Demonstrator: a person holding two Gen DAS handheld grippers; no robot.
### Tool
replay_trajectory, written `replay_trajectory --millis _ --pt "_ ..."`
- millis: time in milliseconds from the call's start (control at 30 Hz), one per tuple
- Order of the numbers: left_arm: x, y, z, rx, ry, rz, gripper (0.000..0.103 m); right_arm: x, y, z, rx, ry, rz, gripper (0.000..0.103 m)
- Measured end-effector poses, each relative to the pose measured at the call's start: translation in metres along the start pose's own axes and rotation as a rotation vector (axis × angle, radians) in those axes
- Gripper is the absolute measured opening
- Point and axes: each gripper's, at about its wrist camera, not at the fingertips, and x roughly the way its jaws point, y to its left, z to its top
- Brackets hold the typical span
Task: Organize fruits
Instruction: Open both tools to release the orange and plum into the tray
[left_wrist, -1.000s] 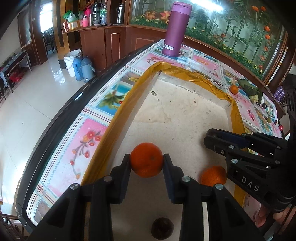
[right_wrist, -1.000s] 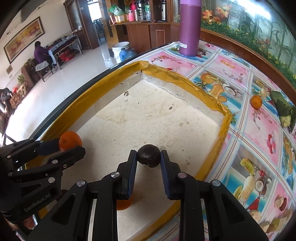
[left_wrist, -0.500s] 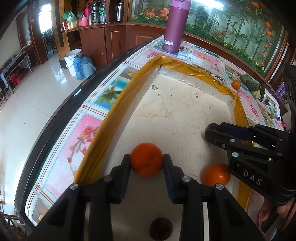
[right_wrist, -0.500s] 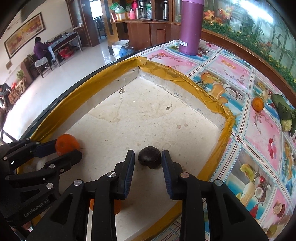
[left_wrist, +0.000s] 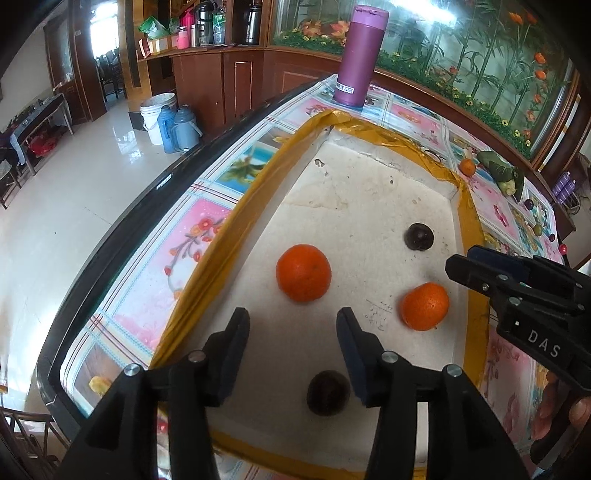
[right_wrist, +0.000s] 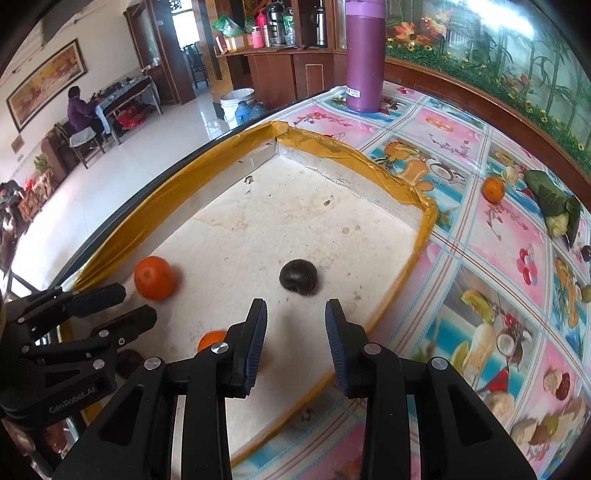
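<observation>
White foam tray (left_wrist: 369, 206) with yellow-taped rim on the floral bench (right_wrist: 498, 236), left hand-held gripper (left_wrist: 291, 325) jaws just opened, empty, orange (left_wrist: 303, 273) lying just ahead, right hand-held gripper (right_wrist: 295, 325) jaws apart, empty, dark fruit (right_wrist: 297, 277) lying just ahead in the tray

Hidden and cut-off parts around the tray

In the right wrist view a second orange (right_wrist: 212, 339) shows only as a sliver behind the right gripper's (right_wrist: 295, 314) left finger, and a dark fruit (right_wrist: 129, 363) beside it is mostly covered by the left gripper (right_wrist: 133, 306). The flask (right_wrist: 364, 55) loses its top to the frame edge. Small fruits (left_wrist: 532, 205) at the far right of the table in the left wrist view are too small to identify.
</observation>
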Motion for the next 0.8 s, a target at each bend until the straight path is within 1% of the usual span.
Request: replay_trajectory --millis 167,367,433,500,567,733,800 --pt "-0.013 -0.007 -0.006 -0.007 -0.019 -0.011 0.055 -0.024 -0.001 -0.013 -0.003 -0.026 0.003 0.032" --pt "-0.025 -0.032 -0.013 0.027 -0.038 -0.026 0.058 -0.046 -0.012 -0.039 0.011 -0.029 -0.003 0.034" --pt "-0.027 -0.044 -0.016 0.044 -0.042 -0.032 0.059 -0.052 -0.02 -0.05 0.029 -0.024 -0.005 0.034" --pt "-0.029 -0.056 -0.018 0.06 -0.043 -0.041 0.063 -0.058 -0.029 -0.06 0.046 -0.02 -0.012 0.034" --pt "-0.031 -0.071 -0.022 0.078 -0.045 -0.052 0.064 -0.064 -0.04 -0.072 0.067 -0.014 -0.022 0.034" --pt "-0.03 -0.116 -0.03 0.157 -0.033 -0.09 0.065 -0.081 -0.072 -0.103 0.137 -0.007 -0.051 0.034" --pt "-0.03 -0.134 -0.034 0.187 -0.026 -0.101 0.069 -0.088 -0.087 -0.115 0.168 -0.008 -0.066 0.034"
